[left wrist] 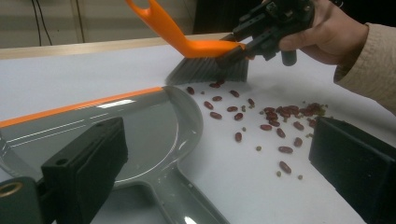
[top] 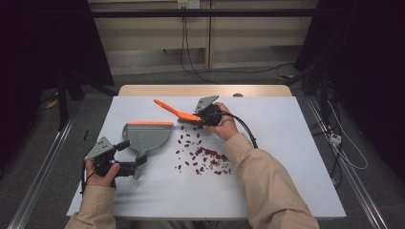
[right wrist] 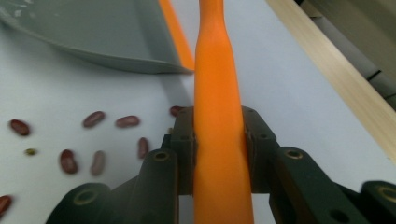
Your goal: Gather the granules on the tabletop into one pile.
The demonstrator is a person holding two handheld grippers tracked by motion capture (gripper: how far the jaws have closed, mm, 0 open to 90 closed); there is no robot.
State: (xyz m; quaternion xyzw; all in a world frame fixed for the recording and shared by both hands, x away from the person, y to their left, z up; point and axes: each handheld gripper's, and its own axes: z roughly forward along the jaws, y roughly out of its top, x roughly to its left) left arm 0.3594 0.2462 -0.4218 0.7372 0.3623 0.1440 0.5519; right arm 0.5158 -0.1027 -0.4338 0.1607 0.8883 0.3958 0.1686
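Observation:
A grey dustpan (top: 145, 133) with an orange lip lies flat on the white tabletop, its mouth facing away from me. My left gripper (top: 133, 167) sits at its handle. In the left gripper view its jaws stand wide apart around the dustpan (left wrist: 140, 126) handle, and the right jaw is clear of it. My right gripper (top: 197, 118) is shut on the orange brush (top: 174, 111), whose grey bristles rest on the table behind the red beans (top: 205, 157). The pads squeeze the brush (right wrist: 218, 70) handle from both sides. Several beans (left wrist: 275, 121) lie scattered between bristles and pan.
The white tabletop (top: 286, 167) has bare room at the right and front. A wooden edge (top: 205, 89) runs along the back. Cables (top: 344, 152) lie on the floor at the right, and metal rails flank the table on both sides.

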